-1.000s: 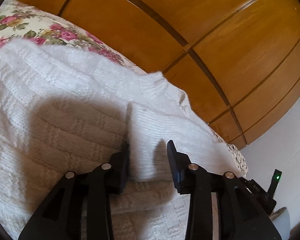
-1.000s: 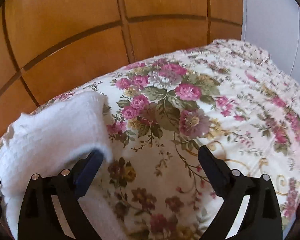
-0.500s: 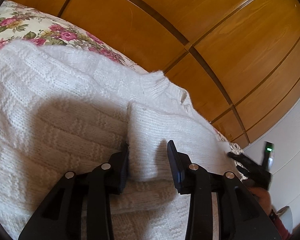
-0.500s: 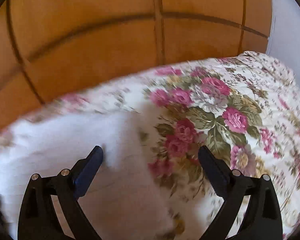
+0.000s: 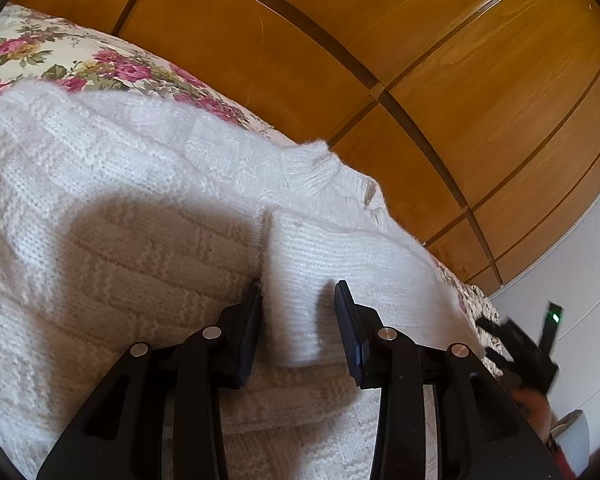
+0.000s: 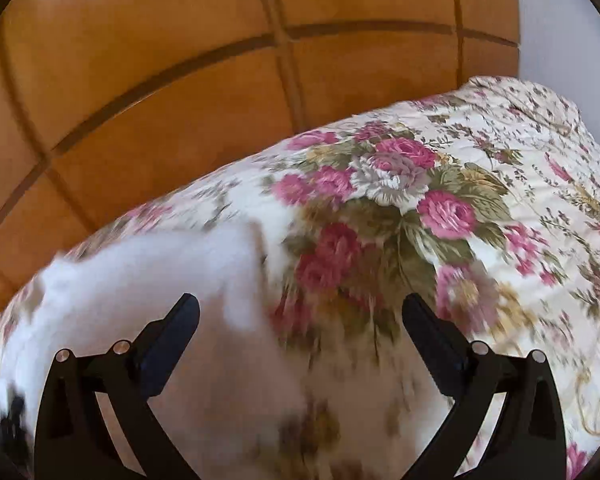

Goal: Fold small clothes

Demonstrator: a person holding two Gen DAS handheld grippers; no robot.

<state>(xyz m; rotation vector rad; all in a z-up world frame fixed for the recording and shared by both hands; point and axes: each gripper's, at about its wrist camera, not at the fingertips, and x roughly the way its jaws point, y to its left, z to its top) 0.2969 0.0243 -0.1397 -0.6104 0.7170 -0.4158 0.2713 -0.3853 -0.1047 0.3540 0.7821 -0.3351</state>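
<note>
A white knitted sweater [image 5: 120, 220] lies flat on a floral bedspread [image 5: 60, 56], its ribbed collar [image 5: 312, 164] towards the wooden panels. One sleeve [image 5: 320, 256] is folded across the body. My left gripper [image 5: 298, 286] stands open around the sleeve's cuff end. The left pad touches the sleeve's edge and the right pad stands a little off it. In the blurred right wrist view, my right gripper [image 6: 300, 300] is wide open above the bedspread [image 6: 420, 184]. Nothing is held, and a fluffy edge of the sweater [image 6: 140, 272] reaches in past its left finger.
Orange wooden wardrobe panels [image 5: 420, 40] rise right behind the bed. A white wall [image 5: 580, 280] stands at the right. A person's hand [image 5: 528, 404] with a black device and its green light [image 5: 554, 316] shows at the left wrist view's right edge. Bedspread stretches away right of the sweater.
The right gripper has swung left, so the sweater's edge now reaches further between its fingers. The hand with the black device has entered the left wrist view. The left gripper has not moved.
</note>
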